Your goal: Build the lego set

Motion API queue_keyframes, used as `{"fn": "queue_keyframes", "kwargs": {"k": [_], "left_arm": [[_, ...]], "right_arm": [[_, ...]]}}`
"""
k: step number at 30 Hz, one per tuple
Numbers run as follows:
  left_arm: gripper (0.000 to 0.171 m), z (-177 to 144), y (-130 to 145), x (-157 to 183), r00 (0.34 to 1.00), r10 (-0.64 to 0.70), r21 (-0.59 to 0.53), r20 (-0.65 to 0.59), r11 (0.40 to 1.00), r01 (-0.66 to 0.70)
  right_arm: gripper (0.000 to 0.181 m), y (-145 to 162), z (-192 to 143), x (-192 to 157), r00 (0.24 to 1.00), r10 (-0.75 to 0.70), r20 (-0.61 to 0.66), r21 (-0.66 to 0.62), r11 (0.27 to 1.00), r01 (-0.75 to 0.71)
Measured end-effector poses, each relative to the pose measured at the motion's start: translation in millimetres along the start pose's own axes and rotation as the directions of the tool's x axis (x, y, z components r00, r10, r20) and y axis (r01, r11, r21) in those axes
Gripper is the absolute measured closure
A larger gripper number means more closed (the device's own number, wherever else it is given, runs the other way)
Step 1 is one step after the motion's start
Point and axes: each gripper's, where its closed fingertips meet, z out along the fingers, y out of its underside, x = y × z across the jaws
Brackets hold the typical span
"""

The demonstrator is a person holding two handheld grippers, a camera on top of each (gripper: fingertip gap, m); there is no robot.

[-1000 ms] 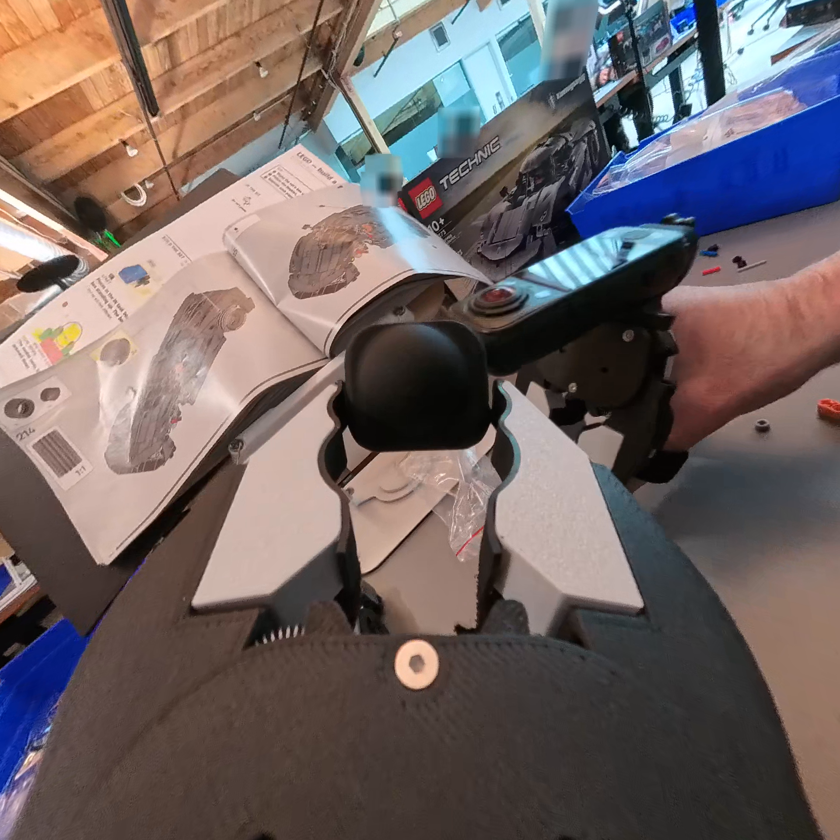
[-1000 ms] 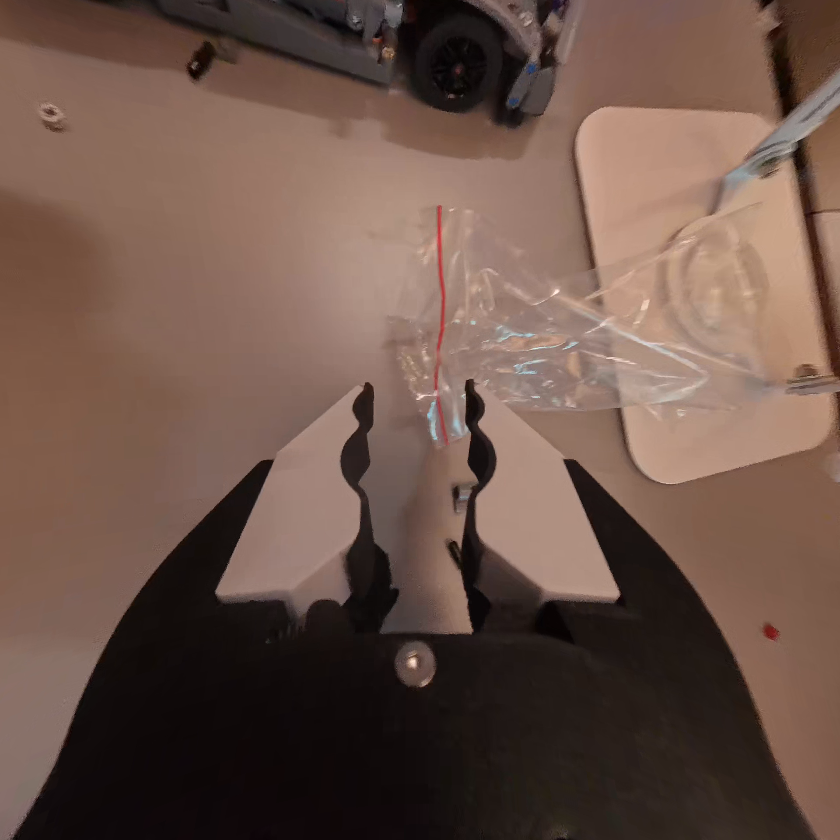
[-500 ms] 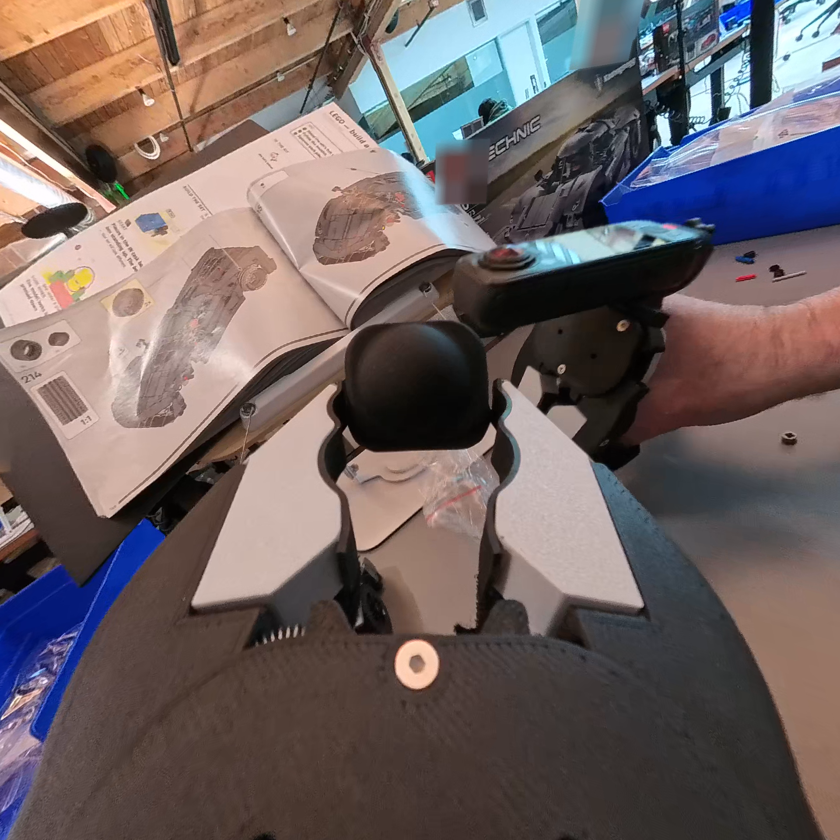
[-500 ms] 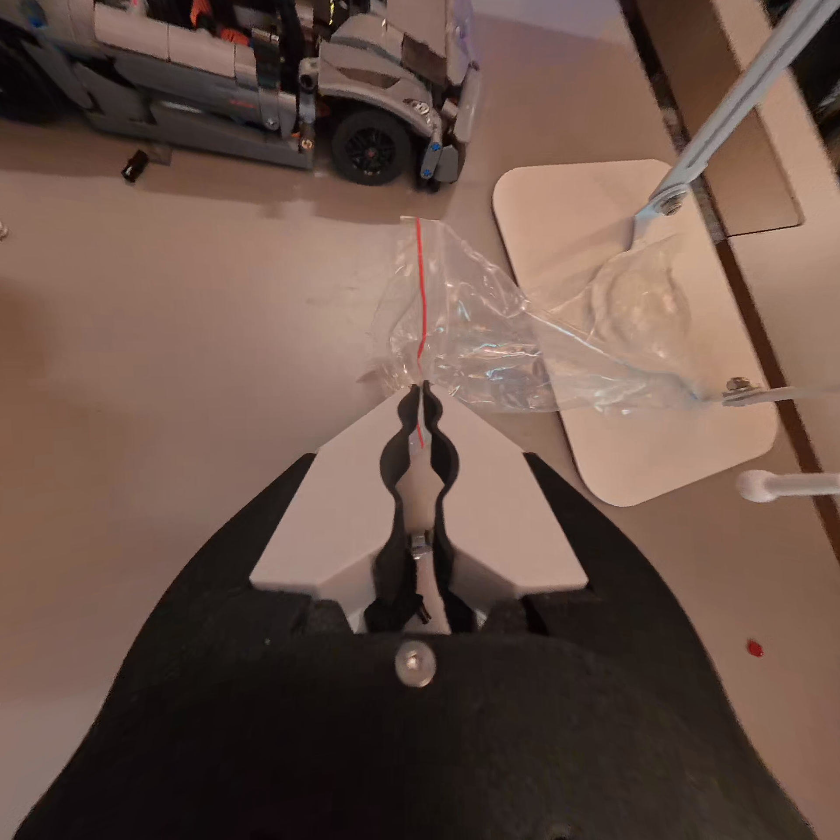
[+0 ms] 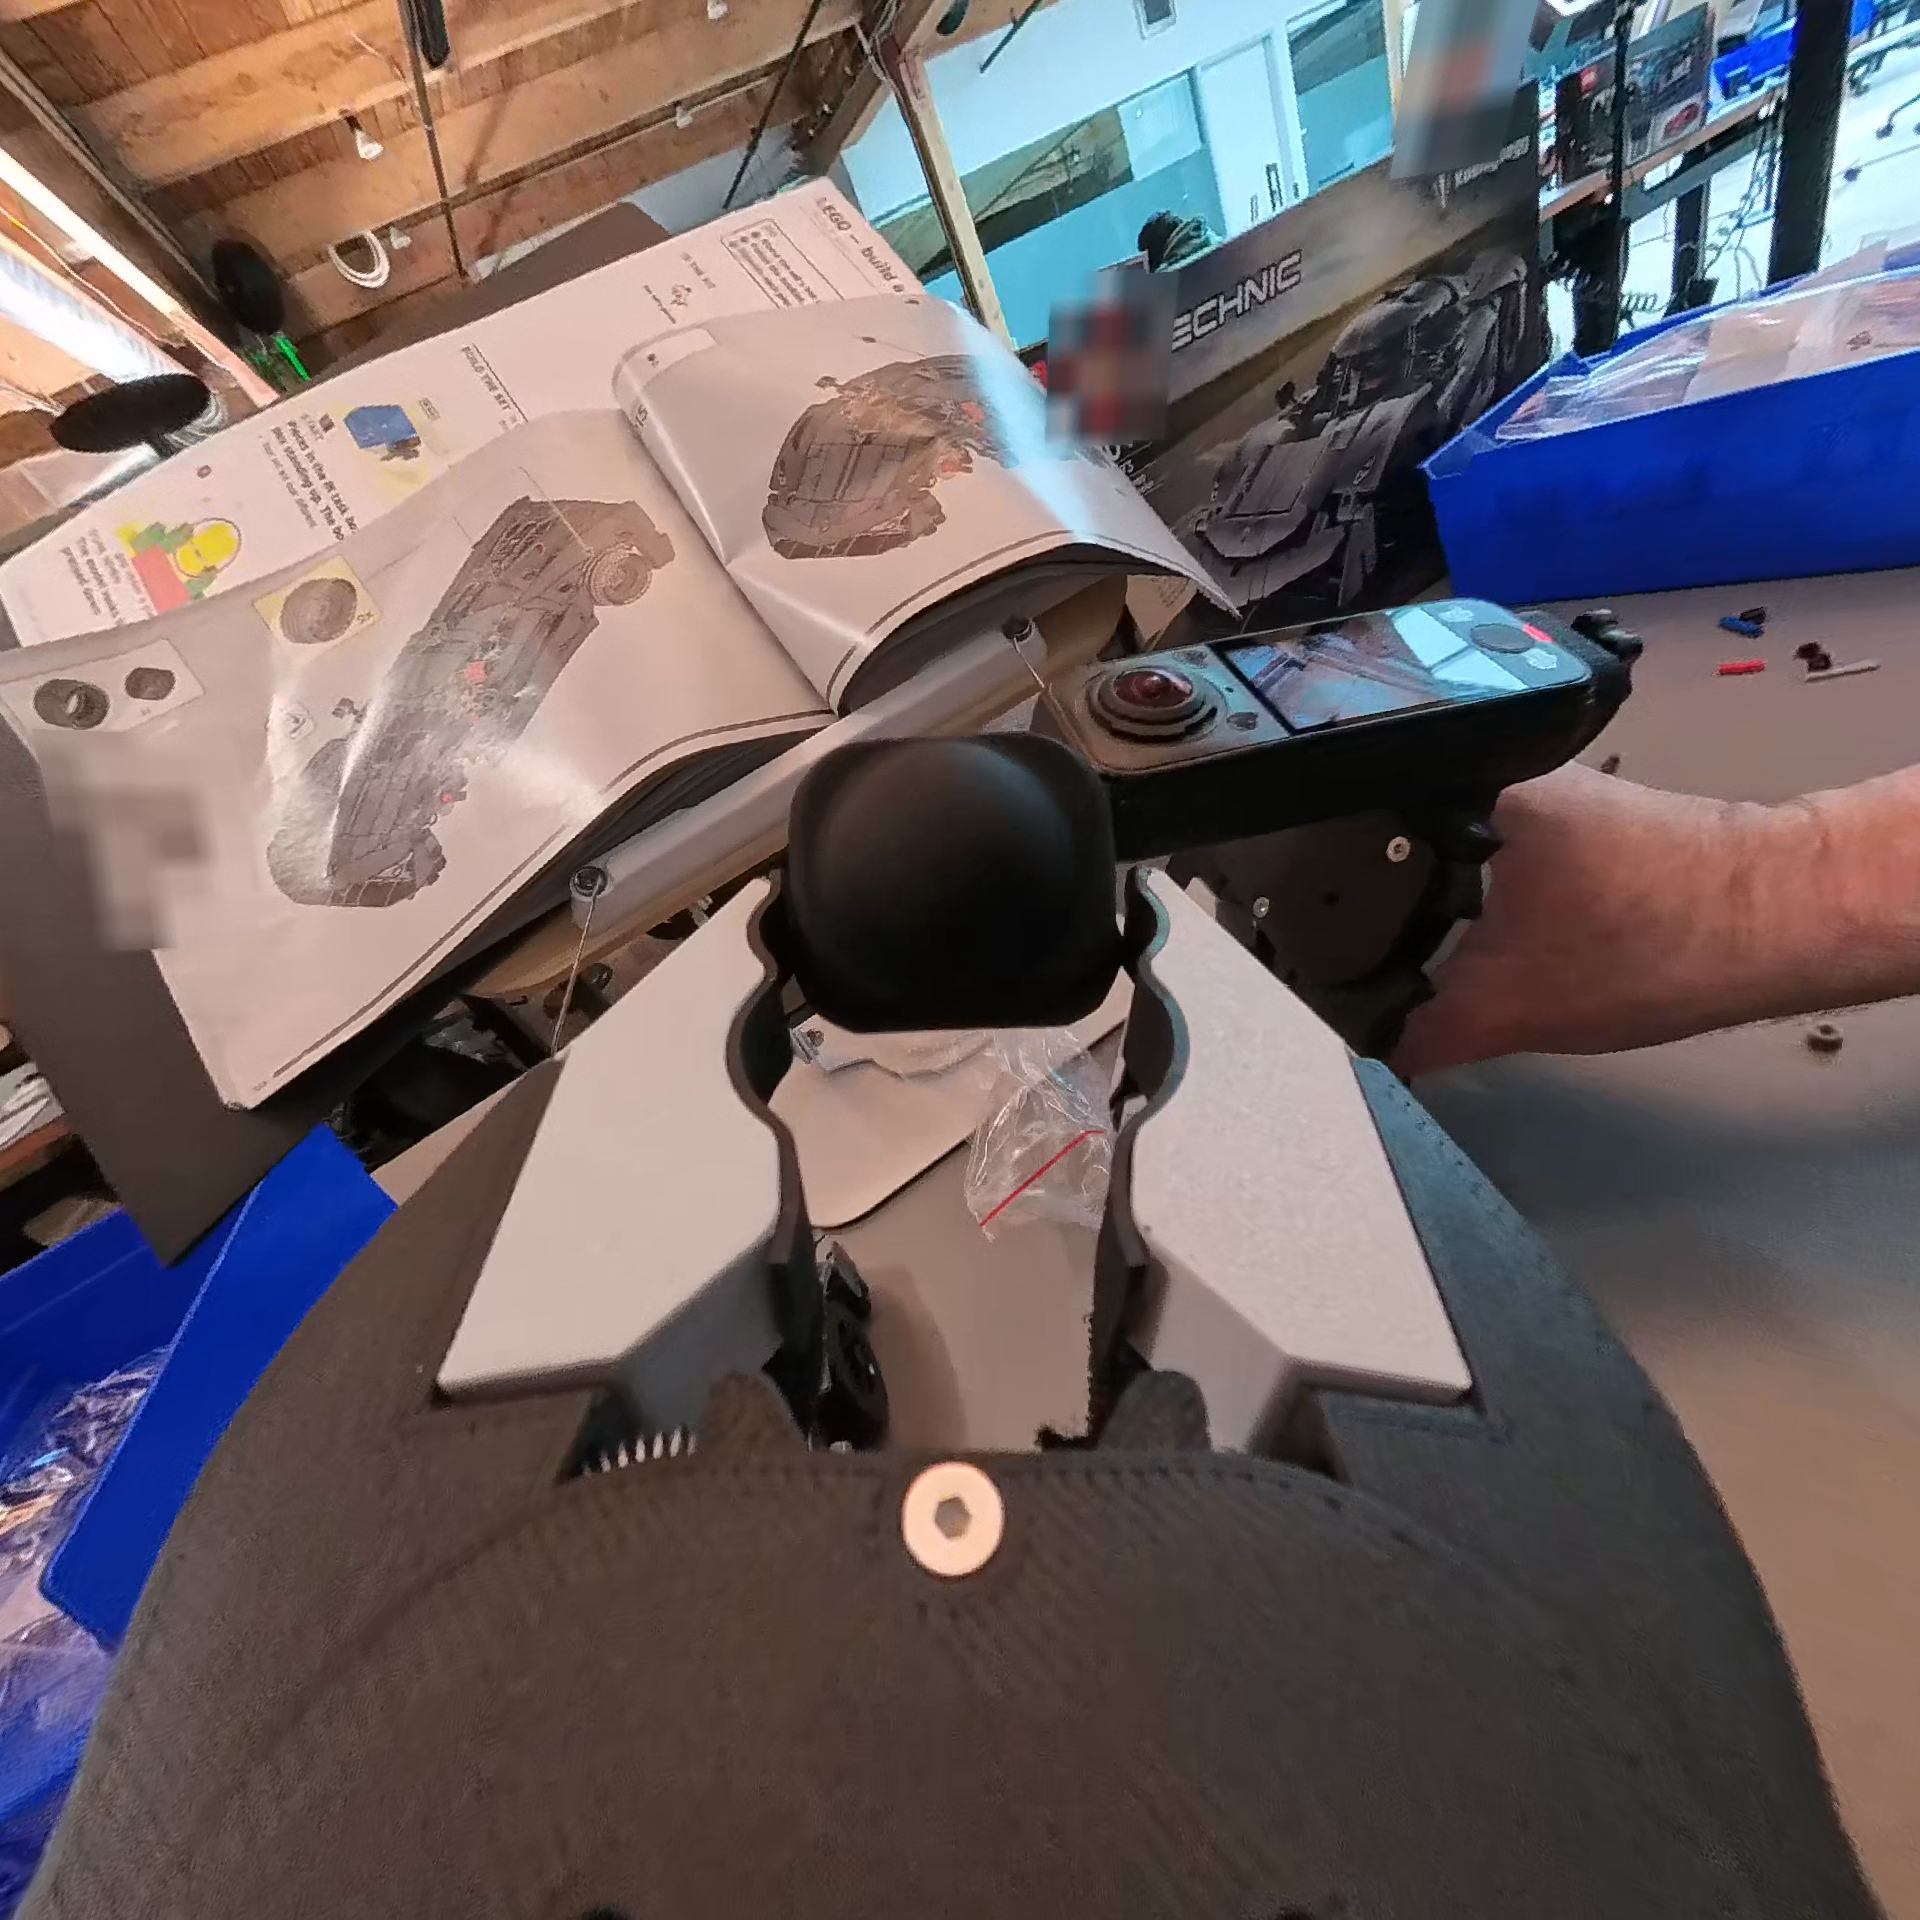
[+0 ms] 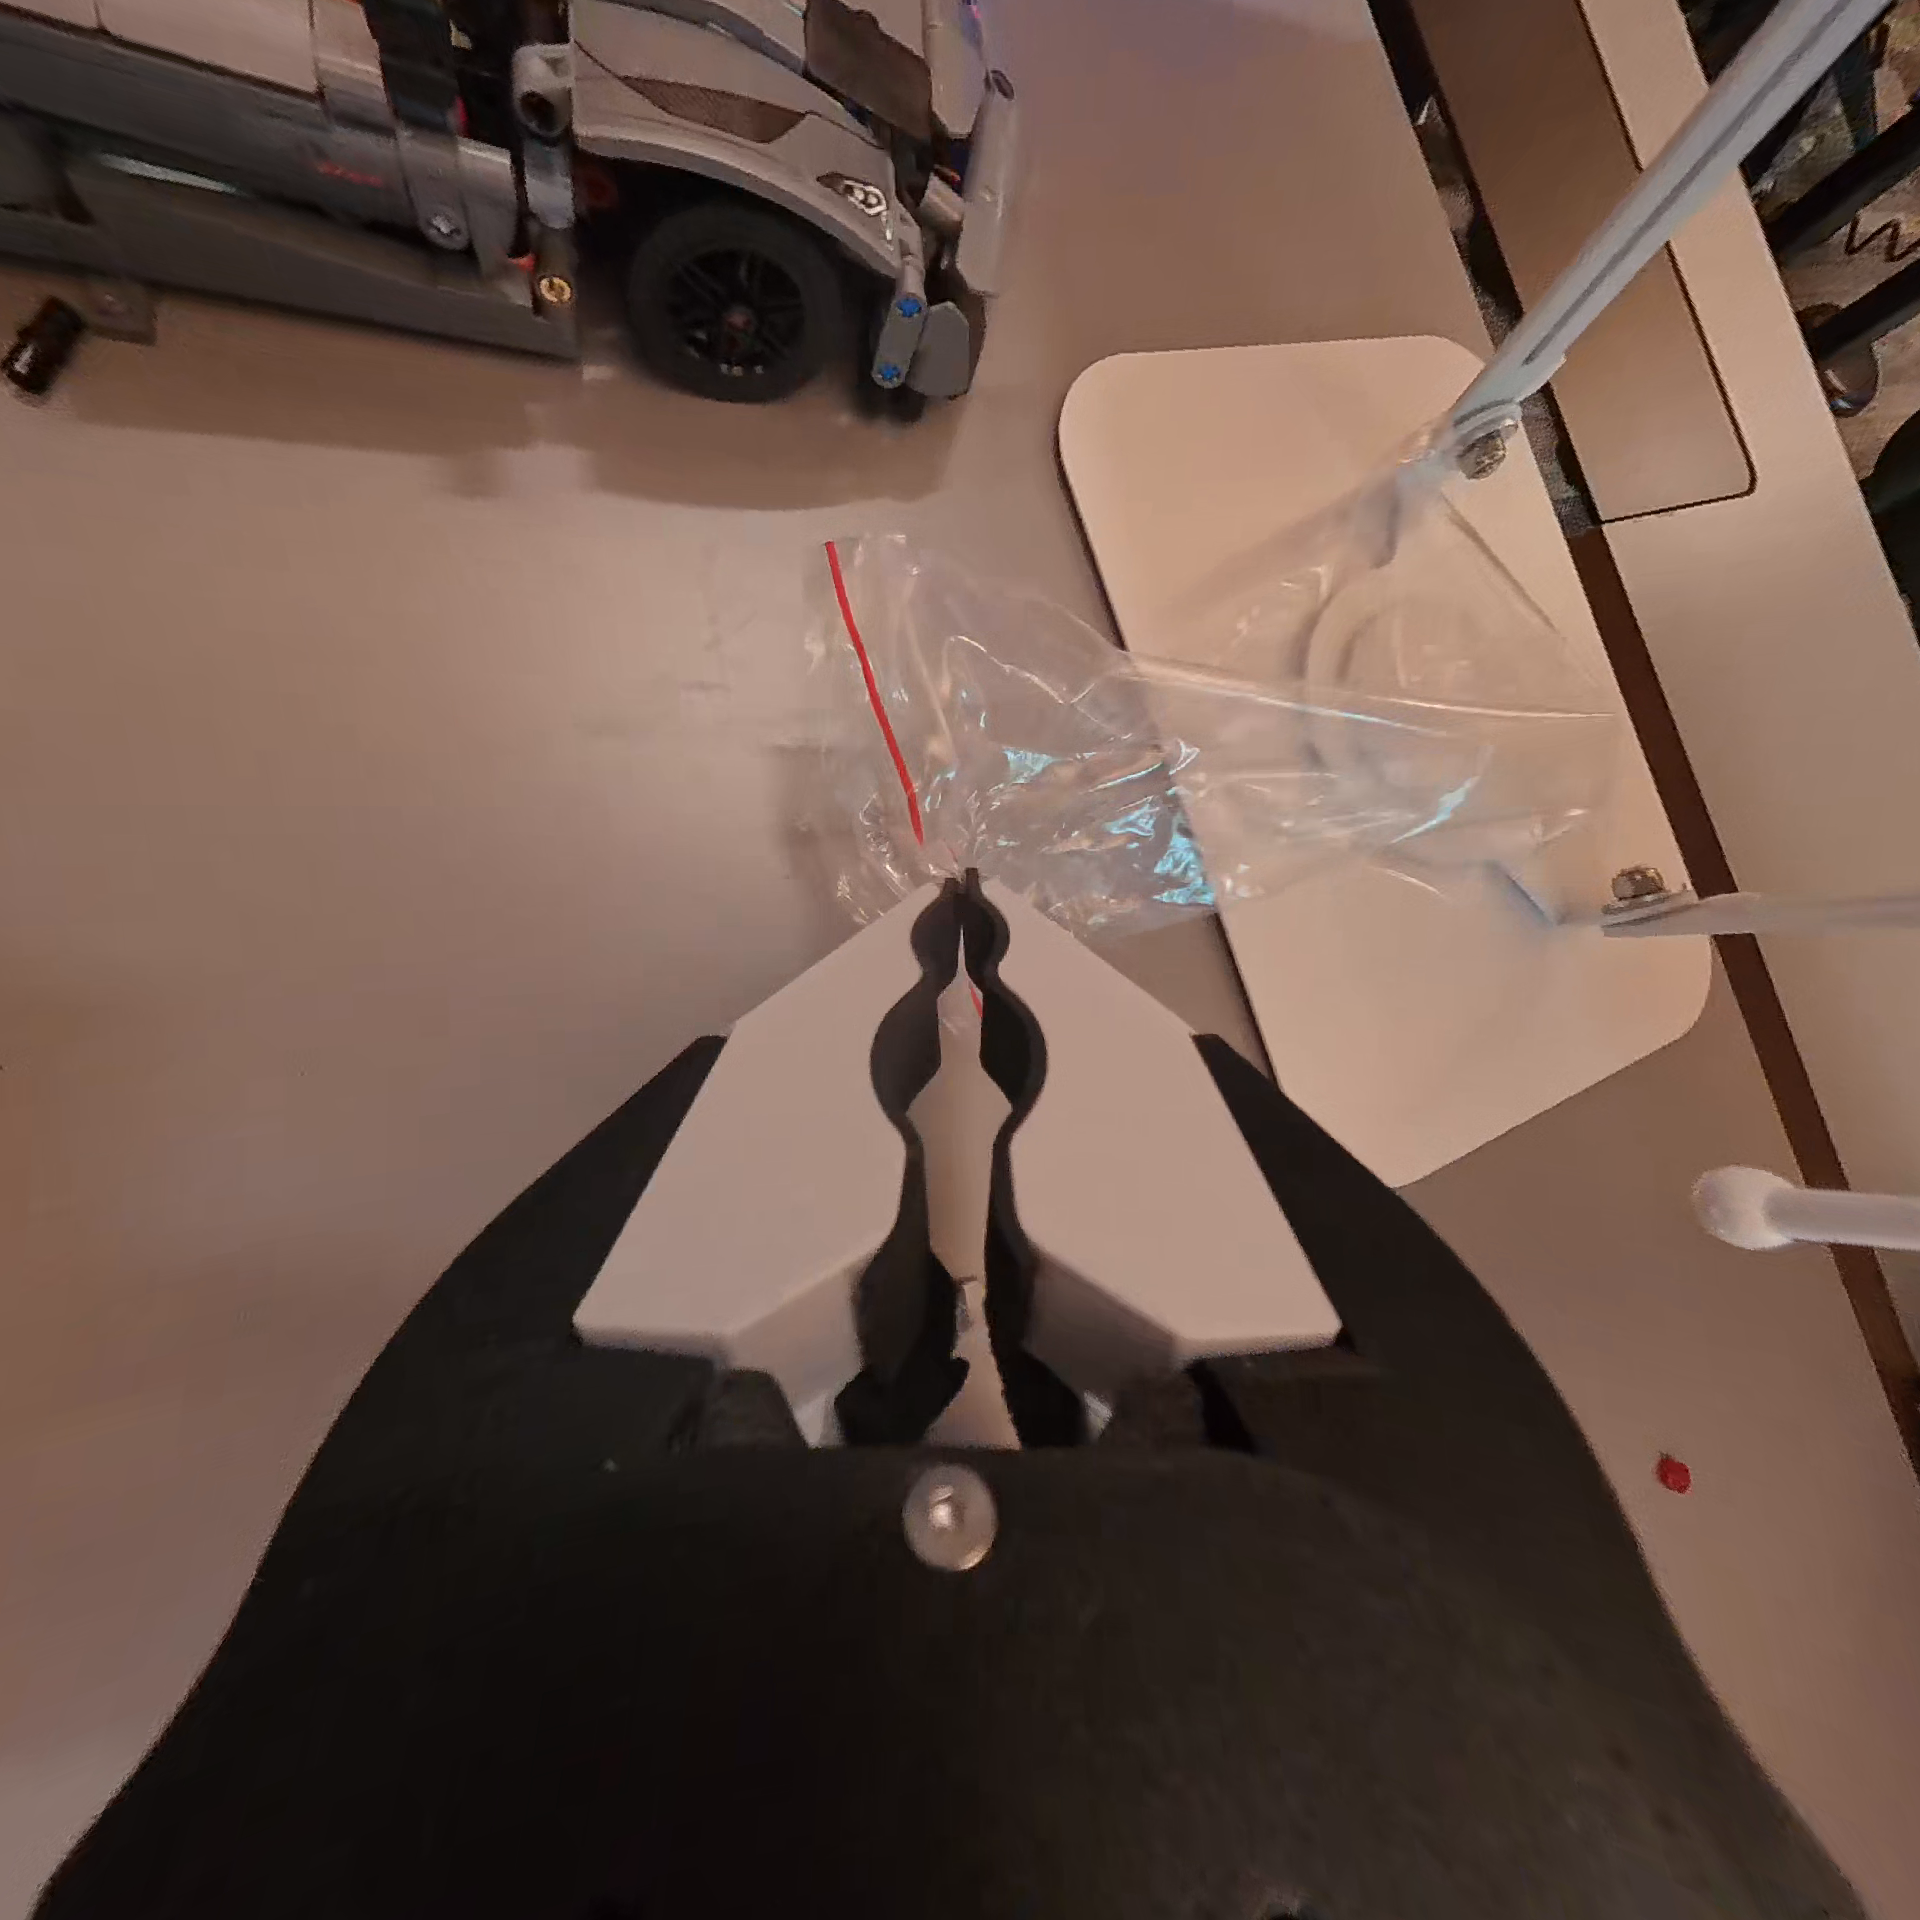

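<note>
Over the grey table, right tongs pinch the plastic bag; left tongs clamp a black tire.

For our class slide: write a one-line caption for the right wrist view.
Right hand-held gripper pinches a clear plastic bag beside the grey lego car.

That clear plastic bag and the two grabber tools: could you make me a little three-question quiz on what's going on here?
1. True or false: the right gripper is shut on the clear bag.
2. What does the left gripper hold? A) a black rounded piece B) a red brick C) nothing
3. Fill in: the bag's far end lies over the pale ____ of the book stand.

Key: 1 true; 2 A; 3 base plate.
</note>
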Motion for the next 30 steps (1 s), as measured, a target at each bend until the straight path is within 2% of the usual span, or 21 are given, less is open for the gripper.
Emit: {"fn": "queue_keyframes", "kwargs": {"k": [4, 7, 10, 13, 16, 23, 30], "left_arm": [[0.111, 0, 1, 1, 1.000, -0.007, -0.001, -0.012, 1.000, 0.007], [0.111, 4, 2, 17, 0.995, 0.001, 0.002, -0.102, 1.000, -0.001], [0.111, 12, 11, 36, 0.984, 0.020, -0.039, -0.175, 0.999, -0.027], [0.111, 21, 26, 43, 0.978, -0.026, -0.104, -0.209, 0.995, 0.004], [0.110, 26, 40, 39, 0.972, -0.123, -0.169, -0.201, 0.982, 0.089], [0.110, 30, 57, 36, 0.976, -0.132, -0.252, -0.176, 0.964, 0.085], [0.111, 33, 64, 26, 0.985, -0.121, -0.279, -0.125, 0.957, 0.082]], "right_arm": [[0.181, -12, -17, 9, 0.996, 0.074, 0.049, 0.070, 0.995, -0.078], [0.181, -24, -33, 13, 0.980, 0.162, 0.117, 0.126, 0.976, -0.177], [0.181, -36, -48, 16, 0.969, 0.191, 0.158, 0.170, 0.961, -0.217], [0.181, -46, -61, 13, 0.956, 0.214, 0.202, 0.206, 0.945, -0.255], [0.181, -52, -67, 9, 0.966, 0.187, 0.180, 0.229, 0.947, -0.226], [0.181, -67, -91, 4, 0.962, 0.183, 0.201, 0.289, 0.928, -0.237], [0.181, -72, -99, -7, 0.979, 0.076, 0.188, 0.287, 0.949, -0.129]]}}
